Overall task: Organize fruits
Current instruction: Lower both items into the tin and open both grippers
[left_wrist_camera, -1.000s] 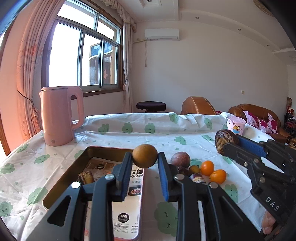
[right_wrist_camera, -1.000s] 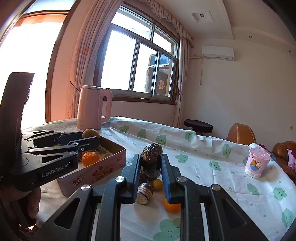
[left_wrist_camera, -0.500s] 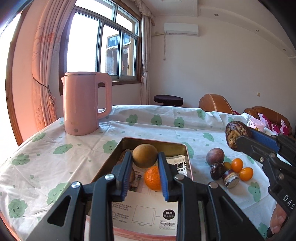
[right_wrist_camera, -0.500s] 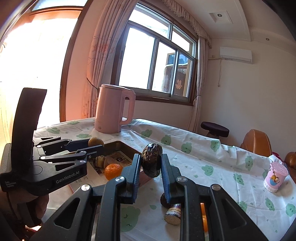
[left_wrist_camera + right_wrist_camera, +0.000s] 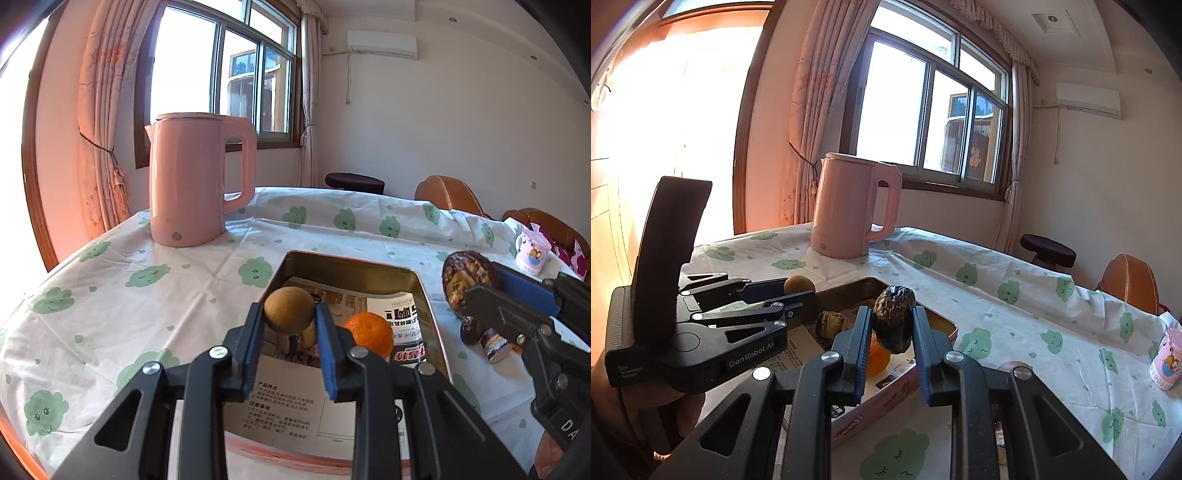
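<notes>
My left gripper (image 5: 290, 314) is shut on a round brown fruit (image 5: 289, 309) and holds it over the near left part of an open metal tin (image 5: 421, 284). The tin holds an orange (image 5: 368, 333) and printed papers. My right gripper (image 5: 891, 325) is shut on a dark wrinkled fruit (image 5: 894, 319) and holds it above the tin's right rim (image 5: 945, 325). In the left wrist view that dark fruit (image 5: 466, 282) shows at the right of the tin. Several small fruits (image 5: 493, 341) lie on the cloth beside the tin.
A pink kettle (image 5: 195, 181) stands on the table at the back left. A small pink cup (image 5: 532, 254) stands at the far right. The table has a white cloth with green clouds (image 5: 147, 275). Chairs and a stool (image 5: 354, 181) stand beyond.
Both grippers have moved left towards the tin with their fruits. The brown fruit now hangs over the tin, and the dark fruit has come to its right rim.
</notes>
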The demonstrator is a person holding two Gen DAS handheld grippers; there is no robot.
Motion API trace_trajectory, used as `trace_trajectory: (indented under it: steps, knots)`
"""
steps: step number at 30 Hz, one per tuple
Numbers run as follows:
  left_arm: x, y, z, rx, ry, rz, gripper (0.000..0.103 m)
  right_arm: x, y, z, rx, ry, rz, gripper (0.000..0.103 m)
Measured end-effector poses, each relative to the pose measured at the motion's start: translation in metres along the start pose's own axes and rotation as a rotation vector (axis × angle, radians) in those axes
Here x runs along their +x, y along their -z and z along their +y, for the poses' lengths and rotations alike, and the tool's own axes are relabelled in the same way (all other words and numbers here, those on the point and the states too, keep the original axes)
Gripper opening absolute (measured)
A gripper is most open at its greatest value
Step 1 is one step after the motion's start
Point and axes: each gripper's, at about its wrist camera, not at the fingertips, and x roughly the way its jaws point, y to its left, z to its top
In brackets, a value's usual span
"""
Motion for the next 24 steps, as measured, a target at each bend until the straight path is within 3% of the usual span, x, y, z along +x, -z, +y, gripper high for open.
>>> trace_trajectory:
  steps: [24]
  knots:
    - [0.018,0.006,0.004,0.026,-0.006,0.091,0.029,0.039,0.01,0.009,0.025,-0.073,0.132,0.023]
